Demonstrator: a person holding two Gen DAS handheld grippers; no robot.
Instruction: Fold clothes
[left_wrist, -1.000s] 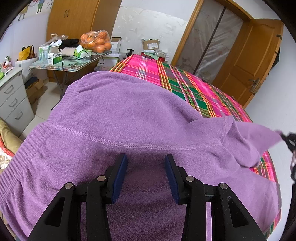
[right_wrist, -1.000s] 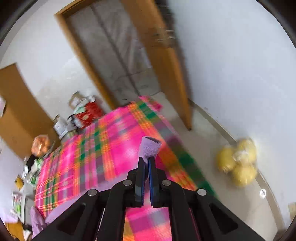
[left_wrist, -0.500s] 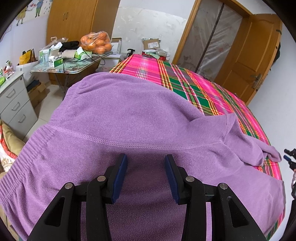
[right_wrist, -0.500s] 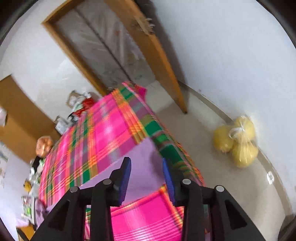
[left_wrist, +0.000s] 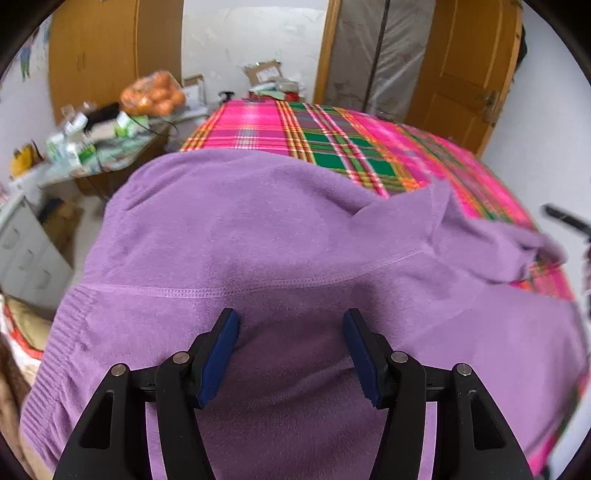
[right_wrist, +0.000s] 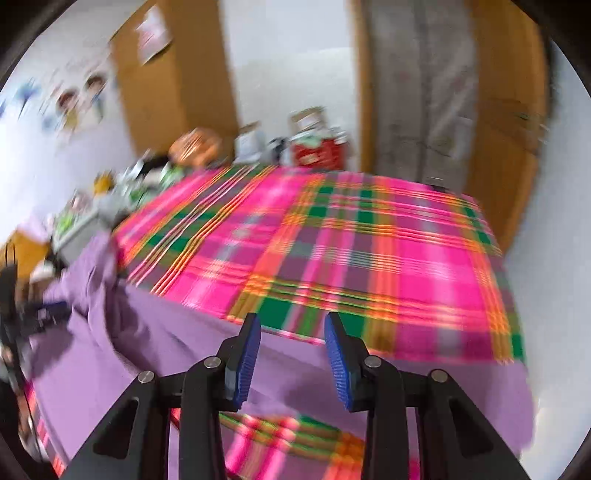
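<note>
The left tool stood with its blue-padded fingers spread wide and nothing between them, poised just above the near part of a purple fleece garment. The garment filled the near half of the left wrist view, spread over the near end of a bed with a pink, green and orange plaid cover. A stitched seam crossed the fleece just beyond the fingertips, a ribbed band ran along its near left edge, and a loose sleeve trailed off to the right, resting on the plaid.

The right tool was likewise wide open and held nothing. It hung over the garment's right-hand part, where the purple cloth lay flat in a strip across the cover with plaid showing both nearer and farther. That view was blurred, so finer detail could not be told; at its left edge the cloth bunched into folds near the other tool's dark frame.

Beyond the garment the plaid cover lay bare to the far end. At far left stood a cluttered table bearing a bag of oranges. Cardboard boxes stood against the far wall, and a wooden door stood far right.
</note>
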